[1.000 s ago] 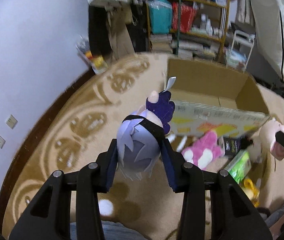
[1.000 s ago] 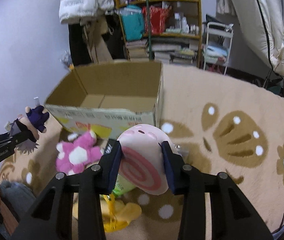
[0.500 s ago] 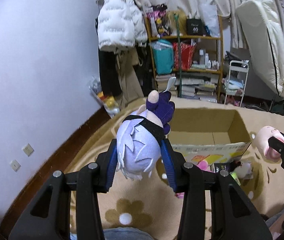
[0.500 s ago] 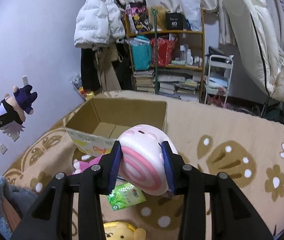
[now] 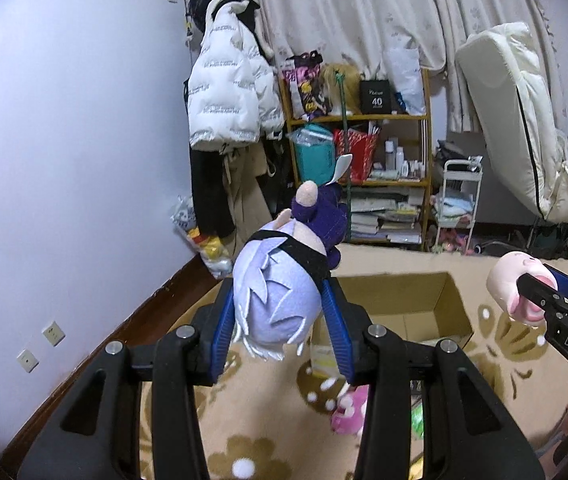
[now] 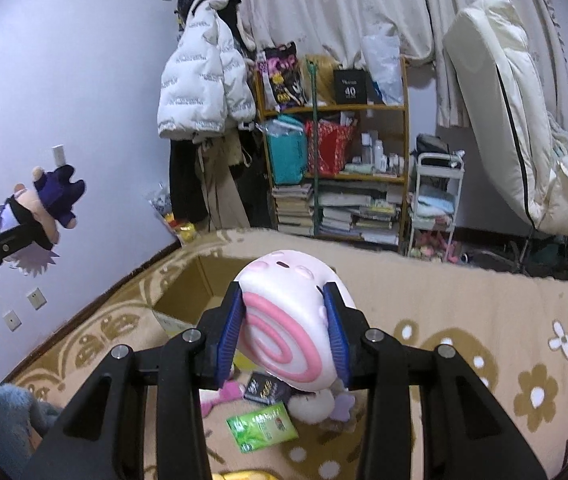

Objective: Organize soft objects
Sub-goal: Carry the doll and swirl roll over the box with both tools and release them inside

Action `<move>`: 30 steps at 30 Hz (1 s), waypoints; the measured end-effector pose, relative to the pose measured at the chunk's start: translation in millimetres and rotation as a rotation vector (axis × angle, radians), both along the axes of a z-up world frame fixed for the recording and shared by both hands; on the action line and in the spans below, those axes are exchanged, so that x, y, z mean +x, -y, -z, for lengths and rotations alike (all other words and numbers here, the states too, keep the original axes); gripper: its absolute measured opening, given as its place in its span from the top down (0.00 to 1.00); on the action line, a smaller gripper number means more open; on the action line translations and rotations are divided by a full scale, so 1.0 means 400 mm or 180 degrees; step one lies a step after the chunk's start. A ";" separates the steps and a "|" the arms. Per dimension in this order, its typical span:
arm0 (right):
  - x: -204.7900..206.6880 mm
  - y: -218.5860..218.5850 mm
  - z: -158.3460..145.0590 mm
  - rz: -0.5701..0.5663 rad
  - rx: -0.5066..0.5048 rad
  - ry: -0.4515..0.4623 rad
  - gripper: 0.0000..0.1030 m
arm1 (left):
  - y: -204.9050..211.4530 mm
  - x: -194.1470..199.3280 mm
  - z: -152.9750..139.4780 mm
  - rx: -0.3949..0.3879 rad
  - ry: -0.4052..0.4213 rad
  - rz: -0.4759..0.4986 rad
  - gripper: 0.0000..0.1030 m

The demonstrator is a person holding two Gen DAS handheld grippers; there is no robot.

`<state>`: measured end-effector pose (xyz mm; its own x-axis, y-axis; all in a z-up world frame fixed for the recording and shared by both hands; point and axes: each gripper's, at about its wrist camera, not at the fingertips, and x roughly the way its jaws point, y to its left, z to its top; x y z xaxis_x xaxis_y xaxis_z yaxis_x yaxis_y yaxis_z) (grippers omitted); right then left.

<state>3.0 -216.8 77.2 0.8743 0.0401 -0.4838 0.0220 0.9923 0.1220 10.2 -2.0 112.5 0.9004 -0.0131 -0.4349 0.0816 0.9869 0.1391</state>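
Currently: left gripper [image 5: 280,320] clamped on purple-haired plush doll [image 5: 280,300] | right gripper [image 6: 284,330] clamped on pink swirl plush [image 6: 288,328] | risk: both held high above cardboard box [image 5: 408,304], a release could bounce off rim onto carpet [image 6: 464,304]

The cardboard box [image 5: 404,304] has its near left corner hidden behind the lavender-haired doll [image 5: 276,308]; in the right wrist view the pink swirl plush [image 6: 292,328] covers most of the box's inside; the pink bunny plush [image 5: 350,412] is half hidden by a finger [image 5: 388,400]; a yellow toy [image 6: 240,475] is cut off by the bottom edge; print on the green packet [image 6: 262,426] is too small to read.
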 end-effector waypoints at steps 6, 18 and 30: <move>0.048 0.000 -0.038 -0.0032 -0.0074 0.0133 0.59 | 0.033 0.078 0.006 -0.0060 0.0012 0.0050 0.60; 0.186 0.033 0.060 -0.0179 -0.0082 0.0016 0.58 | 0.090 0.192 0.165 0.0087 -0.0107 0.0198 0.59; 0.277 0.023 0.173 -0.0393 0.0037 -0.0233 0.57 | 0.164 0.268 0.307 0.0290 -0.0437 0.0455 0.59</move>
